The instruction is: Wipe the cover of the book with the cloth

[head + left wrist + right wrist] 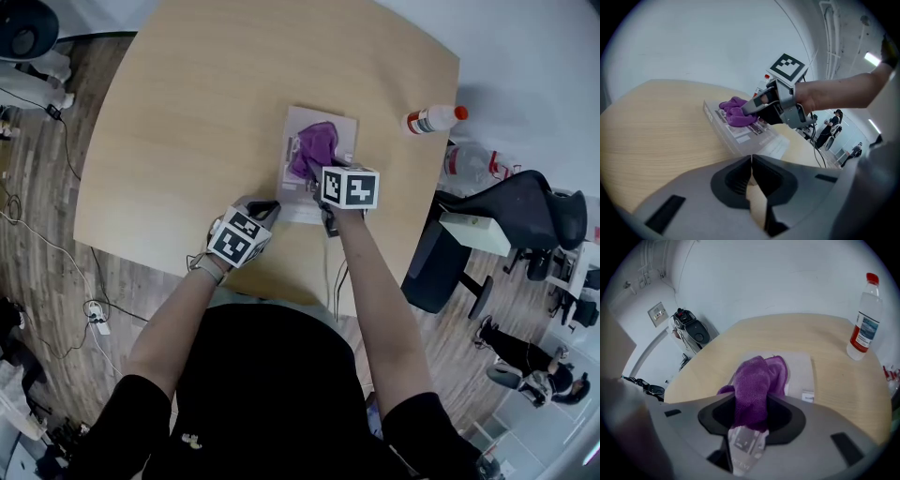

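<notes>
Left tool (269, 208) closed beside book (343, 127) edge; right tool (751, 411) clamps cloth (754, 376) atop it.

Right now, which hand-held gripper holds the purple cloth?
The right hand-held gripper, clamped on the purple cloth over the book; the left hand-held gripper is shut and empty.

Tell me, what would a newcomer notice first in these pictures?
The purple cloth stands out: the right gripper is shut on it and holds it on the pale book in the middle of the wooden table. The left gripper, shut and empty, is beside the book's near end.
</notes>
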{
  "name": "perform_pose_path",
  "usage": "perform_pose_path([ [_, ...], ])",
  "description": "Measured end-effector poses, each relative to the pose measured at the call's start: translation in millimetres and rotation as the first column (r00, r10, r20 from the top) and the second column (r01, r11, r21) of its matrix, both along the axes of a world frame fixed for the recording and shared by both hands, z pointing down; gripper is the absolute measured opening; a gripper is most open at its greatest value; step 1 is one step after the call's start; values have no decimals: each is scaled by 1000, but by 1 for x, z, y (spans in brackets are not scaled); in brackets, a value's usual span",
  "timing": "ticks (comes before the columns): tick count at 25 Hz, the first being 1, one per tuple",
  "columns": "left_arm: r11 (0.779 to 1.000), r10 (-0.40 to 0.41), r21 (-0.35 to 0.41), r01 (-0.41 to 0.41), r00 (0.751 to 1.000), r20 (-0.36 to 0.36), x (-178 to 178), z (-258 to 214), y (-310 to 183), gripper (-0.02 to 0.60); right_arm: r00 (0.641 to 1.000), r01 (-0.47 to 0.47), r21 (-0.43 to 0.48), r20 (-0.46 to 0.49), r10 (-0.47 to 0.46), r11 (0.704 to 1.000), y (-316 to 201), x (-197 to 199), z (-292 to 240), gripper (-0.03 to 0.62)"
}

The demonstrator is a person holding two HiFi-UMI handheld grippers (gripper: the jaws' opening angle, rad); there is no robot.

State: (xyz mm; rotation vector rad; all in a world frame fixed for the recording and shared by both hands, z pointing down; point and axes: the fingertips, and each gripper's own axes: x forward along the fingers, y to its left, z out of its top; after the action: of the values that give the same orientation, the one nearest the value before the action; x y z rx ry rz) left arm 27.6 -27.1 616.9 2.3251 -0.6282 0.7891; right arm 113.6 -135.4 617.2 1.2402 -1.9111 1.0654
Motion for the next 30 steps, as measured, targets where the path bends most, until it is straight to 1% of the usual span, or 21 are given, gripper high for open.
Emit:
perform_pose_path([
  [6, 1000, -6, 12, 6, 1000, 26, 2, 0, -1, 28, 1000, 12, 9, -10, -12, 1000, -36, 3, 0, 176],
  [8, 1000, 0, 13, 0, 999, 49, 2, -1, -1, 28, 1000, 17, 12, -10, -17, 1000, -47, 2, -1, 175],
  [13, 999, 15, 44, -20, 992, 122, 2, -2, 0, 28, 999, 34, 24, -13, -34, 999, -70, 0, -2, 175],
  [17, 998, 10, 53, -18, 988, 157, 2, -1, 0, 28, 998, 56, 36, -21, -55, 998, -87, 0, -1, 173],
  [21, 999, -7, 51, -1, 985, 175, 2, -2, 0, 28, 997, 73, 50, -22, -72, 996, -103, 0, -4, 172],
  [26, 998, -27, 52, 18, 981, 193, 3, -1, -1, 28, 999, 33, 89, 5, -34, 995, -115, 7, -5, 169],
  [30, 998, -40, 54, 30, 978, 205, 1, -2, -1, 27, 999, 27, 111, 24, -30, 993, -114, 6, -6, 167],
])
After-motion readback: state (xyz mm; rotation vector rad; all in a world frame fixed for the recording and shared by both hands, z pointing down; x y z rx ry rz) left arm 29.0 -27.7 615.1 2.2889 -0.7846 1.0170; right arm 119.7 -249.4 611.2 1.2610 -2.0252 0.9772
